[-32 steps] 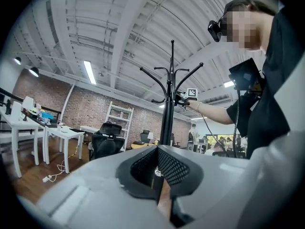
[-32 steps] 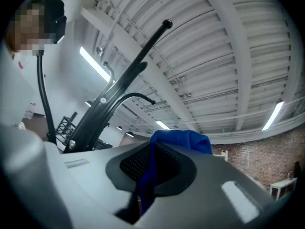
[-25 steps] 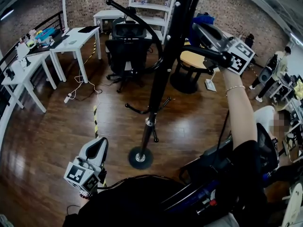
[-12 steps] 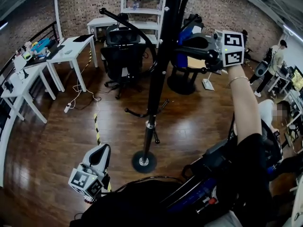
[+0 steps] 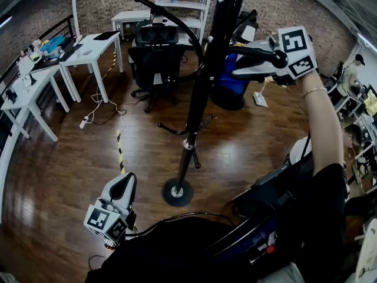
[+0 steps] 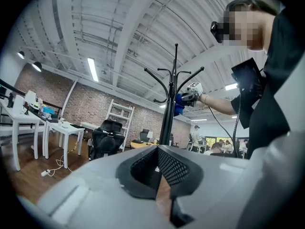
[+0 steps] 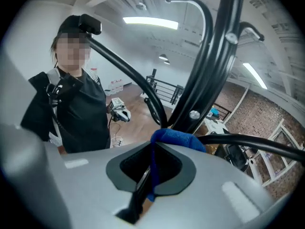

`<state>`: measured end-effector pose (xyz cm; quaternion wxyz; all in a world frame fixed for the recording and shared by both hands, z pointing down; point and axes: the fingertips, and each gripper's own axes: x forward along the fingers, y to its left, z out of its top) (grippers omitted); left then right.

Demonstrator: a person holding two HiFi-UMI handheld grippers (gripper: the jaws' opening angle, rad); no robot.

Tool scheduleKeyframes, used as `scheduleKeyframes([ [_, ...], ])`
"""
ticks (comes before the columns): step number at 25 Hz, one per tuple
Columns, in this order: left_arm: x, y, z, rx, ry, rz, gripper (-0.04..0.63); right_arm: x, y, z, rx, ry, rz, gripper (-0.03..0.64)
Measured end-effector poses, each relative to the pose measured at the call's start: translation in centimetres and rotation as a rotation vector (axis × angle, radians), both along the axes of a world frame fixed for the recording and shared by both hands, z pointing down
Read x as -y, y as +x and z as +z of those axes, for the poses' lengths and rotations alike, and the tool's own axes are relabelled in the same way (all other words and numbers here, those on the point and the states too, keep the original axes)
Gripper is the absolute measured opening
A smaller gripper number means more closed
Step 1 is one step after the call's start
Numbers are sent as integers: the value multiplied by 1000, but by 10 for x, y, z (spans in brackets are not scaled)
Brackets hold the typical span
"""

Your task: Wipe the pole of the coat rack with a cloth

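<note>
The coat rack pole [image 5: 199,93] ran up the middle of the head view, its top cut off at the frame's edge. Your right gripper [image 5: 235,63], at the upper right, was clamped on the blue cloth [image 5: 231,86] just right of the pole. Only that gripper's own view showed the cloth bunched at the jaw tips, and whether it touched the pole was hard to judge. Your left gripper [image 5: 125,184], at the lower left, had its jaws closed on nothing.

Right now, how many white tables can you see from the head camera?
3: one white table at far left, another right beside it, a third at the back beside the white shelf. More may be hidden behind the pole.
</note>
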<state>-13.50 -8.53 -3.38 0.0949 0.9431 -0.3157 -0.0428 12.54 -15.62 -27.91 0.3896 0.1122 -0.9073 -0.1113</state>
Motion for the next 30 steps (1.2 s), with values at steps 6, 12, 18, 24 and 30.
scheduleKeyframes([
  [6, -4, 2, 11, -22, -27, 1, 6, -23, 15, 16, -176, -64, 48, 21],
  [12, -6, 20, 11, -23, -24, 38, 6, -42, 28, 7, -305, 73, 73, 21],
  [18, -3, 39, -1, 1, -22, 79, 6, -50, 56, -14, -209, 167, 165, 21],
  [24, -10, 65, 8, 29, -35, 155, 6, -86, 79, 4, -86, 192, 182, 21],
  [30, -5, 90, 5, 55, 1, 235, 6, -75, 52, 52, 300, 309, 204, 21],
])
